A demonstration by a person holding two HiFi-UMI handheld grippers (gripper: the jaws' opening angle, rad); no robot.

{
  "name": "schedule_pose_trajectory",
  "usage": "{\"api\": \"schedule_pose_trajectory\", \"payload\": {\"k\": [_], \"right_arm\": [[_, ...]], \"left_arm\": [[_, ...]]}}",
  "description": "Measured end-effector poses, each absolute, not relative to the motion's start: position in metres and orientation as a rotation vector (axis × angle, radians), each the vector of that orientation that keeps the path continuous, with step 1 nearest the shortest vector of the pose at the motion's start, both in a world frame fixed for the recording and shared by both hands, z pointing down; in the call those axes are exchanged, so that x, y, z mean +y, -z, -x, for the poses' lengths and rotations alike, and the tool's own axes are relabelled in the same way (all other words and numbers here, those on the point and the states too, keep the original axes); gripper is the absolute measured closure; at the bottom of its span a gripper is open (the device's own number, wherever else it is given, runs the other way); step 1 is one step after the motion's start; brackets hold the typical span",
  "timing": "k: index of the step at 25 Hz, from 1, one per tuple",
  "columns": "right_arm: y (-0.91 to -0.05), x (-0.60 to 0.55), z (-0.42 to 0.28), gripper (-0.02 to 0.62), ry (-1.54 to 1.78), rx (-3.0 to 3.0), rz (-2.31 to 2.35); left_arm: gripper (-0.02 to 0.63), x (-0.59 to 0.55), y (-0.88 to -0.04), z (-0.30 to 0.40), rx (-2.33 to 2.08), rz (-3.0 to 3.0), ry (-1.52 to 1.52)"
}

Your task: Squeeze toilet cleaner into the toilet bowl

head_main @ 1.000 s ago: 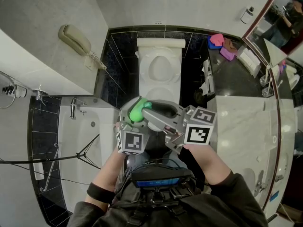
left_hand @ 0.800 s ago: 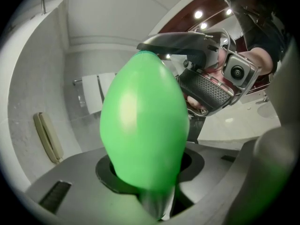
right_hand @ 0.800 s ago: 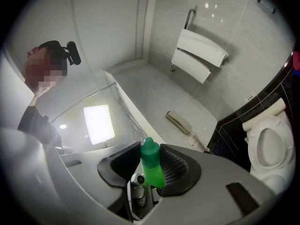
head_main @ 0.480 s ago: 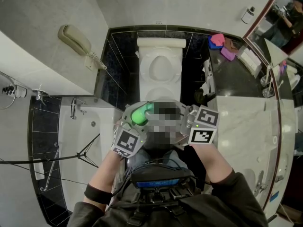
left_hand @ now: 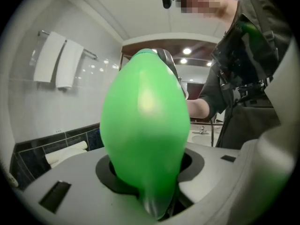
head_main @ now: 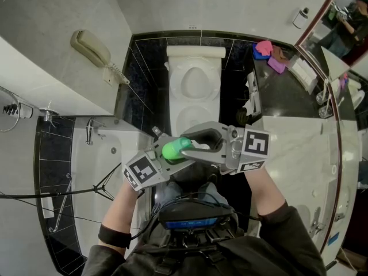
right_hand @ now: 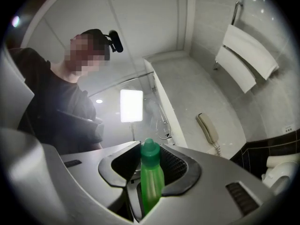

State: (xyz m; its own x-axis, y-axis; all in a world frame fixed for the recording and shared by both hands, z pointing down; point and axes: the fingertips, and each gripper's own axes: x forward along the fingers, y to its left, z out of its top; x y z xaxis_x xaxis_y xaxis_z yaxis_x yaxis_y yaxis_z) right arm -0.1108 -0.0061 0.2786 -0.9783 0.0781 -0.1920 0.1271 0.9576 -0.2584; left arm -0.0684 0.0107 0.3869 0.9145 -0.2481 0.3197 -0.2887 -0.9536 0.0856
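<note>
The green cleaner bottle (head_main: 174, 149) now lies almost crosswise in the air, just short of the near rim of the toilet bowl (head_main: 195, 85). A second ago it stood more upright. The left gripper (left_hand: 150, 172) has swung outward with it and is clenched on the fat body. The right gripper (right_hand: 150, 177) seems to pinch the slimmer capped end, though contact there is hard to judge. Nothing is squeezed yet; the bottle is probably being readied or uncapped. I count one bottle, two grippers, one toilet and one wall phone (head_main: 91, 49).
</note>
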Motion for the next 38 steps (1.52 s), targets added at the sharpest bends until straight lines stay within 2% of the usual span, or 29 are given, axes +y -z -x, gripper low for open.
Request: {"api": "schedule_pose_trajectory", "payload": {"k": [5,12,17,18,28,33,35,38], "right_arm": [[-0.277,0.016,0.105,0.451,0.278,2.929,-0.300],[-0.280,0.012,0.101,0.438,0.299,2.891,-0.210],[-0.277,-0.003,0.104,0.290,0.449,2.876,-0.052],[-0.277,-0.006,0.105,0.281,0.497,2.871,-0.007],[-0.292,-0.032,0.101,0.282,0.878,2.727,0.377],[-0.295,-0.029,0.107,0.285,0.969,2.666,0.416],[-0.296,-0.028,0.109,0.317,0.991,2.650,0.420],[-0.299,-0.029,0.110,0.333,1.024,2.637,0.434]], "left_arm": [[0.420,0.037,-0.392,0.063,-0.197,-2.980,-0.461],[0.420,0.036,-0.387,0.060,-0.315,-2.946,-0.459],[0.420,0.019,-0.391,0.064,-0.529,-3.008,-0.491],[0.420,0.014,-0.393,0.065,-0.586,-3.031,-0.499],[0.420,-0.035,-0.403,0.093,-1.299,-2.943,-0.633],[0.420,-0.044,-0.395,0.102,-1.441,-2.947,-0.681],[0.420,-0.046,-0.393,0.104,-1.463,-2.942,-0.697],[0.420,-0.047,-0.399,0.107,-1.495,-2.907,-0.709]]}}
